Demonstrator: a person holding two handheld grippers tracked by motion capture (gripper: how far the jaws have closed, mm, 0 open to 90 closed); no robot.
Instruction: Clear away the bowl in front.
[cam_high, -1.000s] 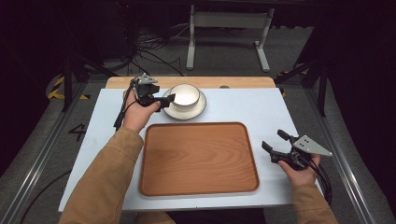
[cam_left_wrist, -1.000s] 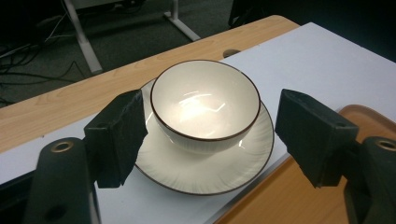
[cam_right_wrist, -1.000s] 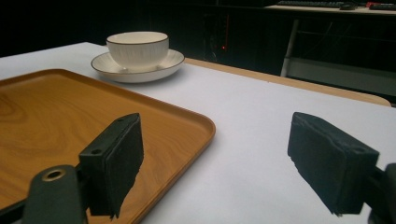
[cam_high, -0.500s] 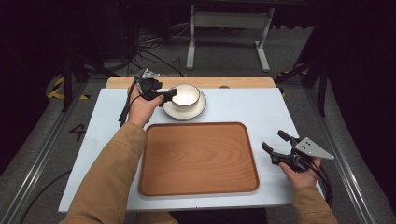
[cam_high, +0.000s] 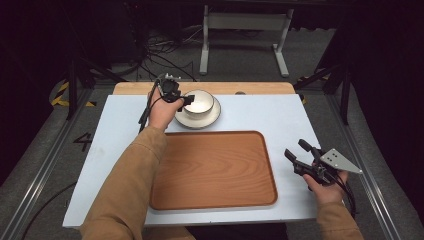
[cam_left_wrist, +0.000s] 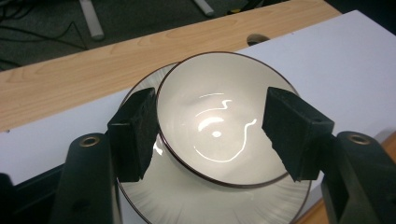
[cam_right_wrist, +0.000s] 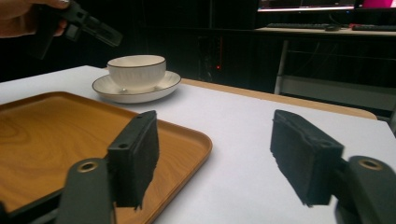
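Note:
A white bowl (cam_high: 201, 102) with a dark rim stands on a white plate (cam_high: 200, 120) at the back of the table. My left gripper (cam_high: 189, 100) hovers at the bowl's left rim. In the left gripper view the bowl (cam_left_wrist: 219, 126) lies between the pads, which have just been closing and do not press on it; the plate (cam_left_wrist: 201, 203) shows below. My right gripper (cam_high: 294, 148) rests at the right of the wooden tray (cam_high: 215, 170). Its jaws have just been closing with nothing between them and still stand apart (cam_right_wrist: 219, 158). The right gripper view shows the left gripper (cam_right_wrist: 93, 25) above the bowl (cam_right_wrist: 136, 70).
The tray (cam_right_wrist: 56, 135) takes up the middle of the white table top (cam_high: 265, 115). A wooden strip (cam_high: 260, 88) runs along the table's far edge. Behind it stand a metal frame (cam_high: 245, 30) and cables on the floor.
My left hand has moved right and down, bringing its jaws over the bowl's rim. The right hand has stayed in place beside the tray.

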